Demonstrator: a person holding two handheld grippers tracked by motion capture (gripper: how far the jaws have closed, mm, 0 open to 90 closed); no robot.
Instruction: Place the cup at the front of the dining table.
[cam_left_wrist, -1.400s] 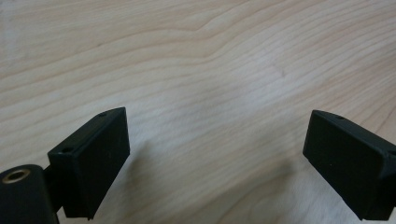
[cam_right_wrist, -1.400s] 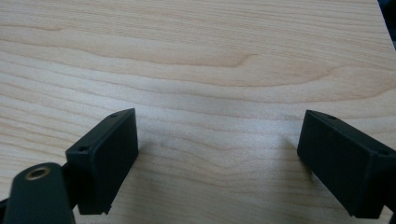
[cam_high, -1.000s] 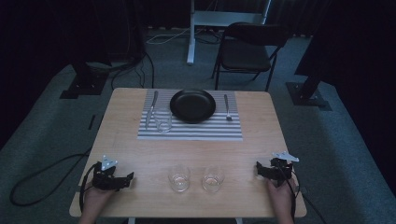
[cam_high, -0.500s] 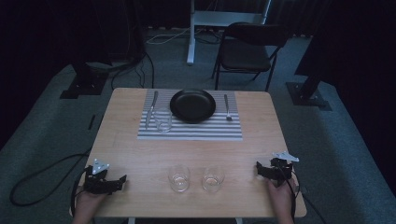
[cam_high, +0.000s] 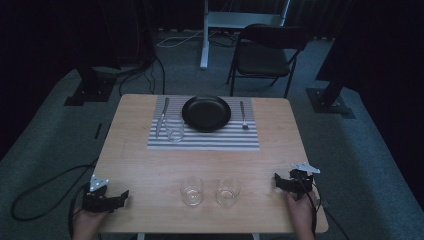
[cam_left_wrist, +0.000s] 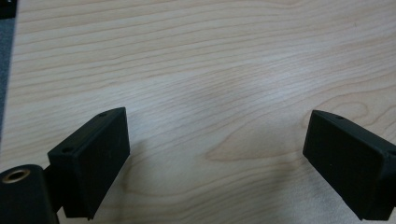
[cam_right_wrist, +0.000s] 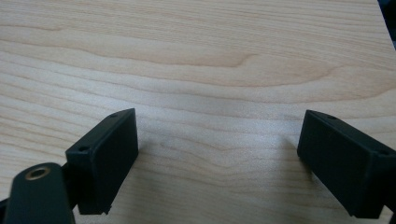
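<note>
Claws (cam_left_wrist: 217, 158) spread over woodgrain table (cam_left_wrist: 210, 70).

Dim and grainy from above, with near-black surroundings around the pale wooden table (cam_high: 150, 170). Brighter and evenly lit up close, with soft shadows beneath blurred black jaws and sharp wood grain.

one camera sits high up, looking forward and down at the whole worktop (cam_high: 150, 170). two ride low on the grippers, very near the same wood.
</note>
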